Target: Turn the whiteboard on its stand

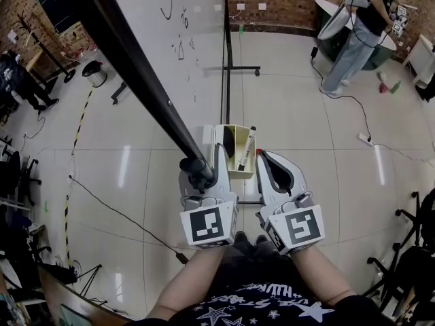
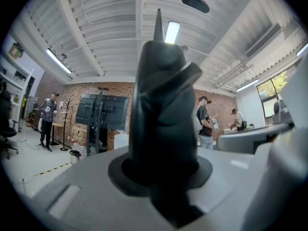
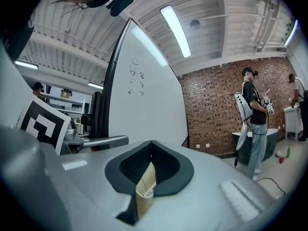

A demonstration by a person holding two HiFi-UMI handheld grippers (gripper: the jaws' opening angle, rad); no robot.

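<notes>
While the left gripper is clenching on the black-framed corner of the large white whiteboard, the board is standing upright just ahead of it, with its top edge running away from the jaws. The right gripper is hovering beside the left one, its jaws pressed together and gripping nothing. Just left of its tip, ahead of both grippers, a small beige open box is holding a tilted white marker with a black cap and a dark thing that I cannot identify.
</notes>
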